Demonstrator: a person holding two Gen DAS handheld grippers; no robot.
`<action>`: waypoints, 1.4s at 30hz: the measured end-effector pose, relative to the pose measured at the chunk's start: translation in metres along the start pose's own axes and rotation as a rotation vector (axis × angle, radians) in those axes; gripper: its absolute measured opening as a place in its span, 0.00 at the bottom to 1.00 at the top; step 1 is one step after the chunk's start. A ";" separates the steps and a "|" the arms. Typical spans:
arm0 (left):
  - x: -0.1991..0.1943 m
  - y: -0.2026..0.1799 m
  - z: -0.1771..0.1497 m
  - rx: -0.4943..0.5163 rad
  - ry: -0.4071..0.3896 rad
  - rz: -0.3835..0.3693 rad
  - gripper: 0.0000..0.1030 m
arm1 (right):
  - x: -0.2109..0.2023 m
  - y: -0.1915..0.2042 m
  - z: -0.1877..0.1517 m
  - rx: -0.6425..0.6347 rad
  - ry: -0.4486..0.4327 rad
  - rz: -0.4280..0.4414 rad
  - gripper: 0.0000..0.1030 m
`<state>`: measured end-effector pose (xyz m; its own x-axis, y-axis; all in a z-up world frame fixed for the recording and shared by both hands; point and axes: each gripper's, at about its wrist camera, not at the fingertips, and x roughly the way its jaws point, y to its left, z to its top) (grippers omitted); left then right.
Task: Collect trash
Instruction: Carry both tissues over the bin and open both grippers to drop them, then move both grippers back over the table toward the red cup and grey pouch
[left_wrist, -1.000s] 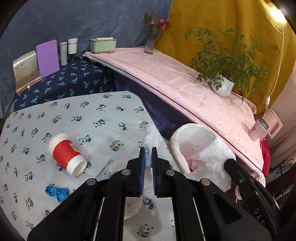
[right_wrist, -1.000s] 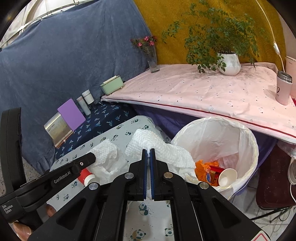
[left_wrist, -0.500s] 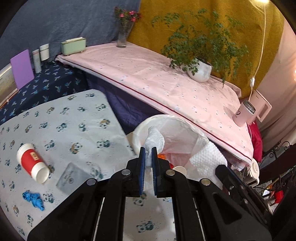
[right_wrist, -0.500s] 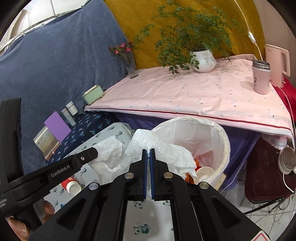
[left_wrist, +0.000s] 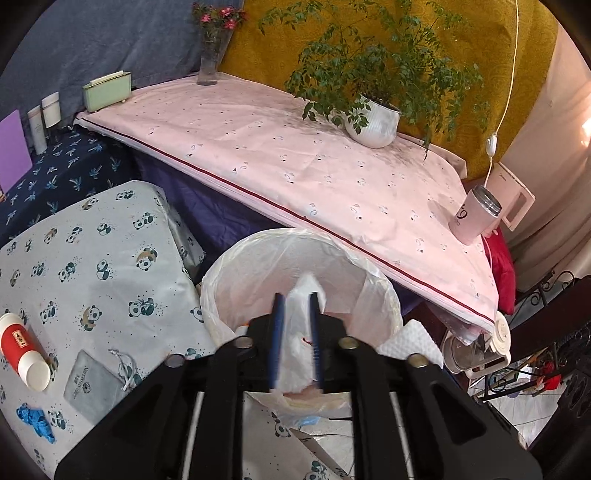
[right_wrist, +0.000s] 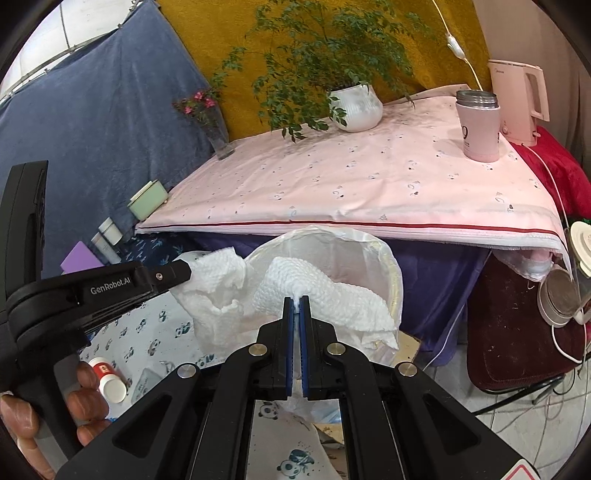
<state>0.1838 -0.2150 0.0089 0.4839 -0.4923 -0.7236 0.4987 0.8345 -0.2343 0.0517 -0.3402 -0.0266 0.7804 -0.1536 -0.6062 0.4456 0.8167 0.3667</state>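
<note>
A bin lined with a white bag (left_wrist: 365, 291) stands beside the panda-cloth table (left_wrist: 110, 258). My left gripper (left_wrist: 295, 299) is over the bin mouth, its jaws parted, with a crumpled white tissue (left_wrist: 301, 347) between them. My right gripper (right_wrist: 295, 300) is shut on a white paper towel (right_wrist: 325, 295) above the bin (right_wrist: 384, 258). The left gripper (right_wrist: 181, 273) shows in the right view with its tissue (right_wrist: 218, 280). A red-and-white paper cup (left_wrist: 22, 354), a grey pouch (left_wrist: 92, 380) and a blue scrap (left_wrist: 35, 421) lie on the table.
A pink-covered table (left_wrist: 295, 158) behind the bin holds a potted plant (left_wrist: 373, 118), a flower vase (left_wrist: 208, 62), a green box (left_wrist: 107, 90) and a pink tumbler (left_wrist: 474, 218). A kettle (right_wrist: 521, 99) stands far right. Bottles (left_wrist: 44, 118) sit far left.
Both grippers swung right from the table to over the bin. The left jaws have parted around the tissue. The right gripper stays shut on its paper towel.
</note>
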 end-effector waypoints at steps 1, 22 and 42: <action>0.001 0.001 0.000 -0.005 -0.001 0.004 0.36 | 0.002 0.000 0.001 0.001 0.002 0.000 0.03; -0.002 0.054 -0.013 -0.077 -0.013 0.090 0.39 | 0.038 0.037 0.014 -0.085 0.025 0.015 0.03; -0.033 0.092 -0.033 -0.149 -0.051 0.160 0.63 | 0.021 0.072 0.006 -0.122 -0.001 0.028 0.35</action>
<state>0.1896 -0.1135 -0.0102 0.5862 -0.3590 -0.7263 0.3025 0.9286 -0.2149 0.1026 -0.2884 -0.0084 0.7920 -0.1302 -0.5965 0.3668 0.8825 0.2945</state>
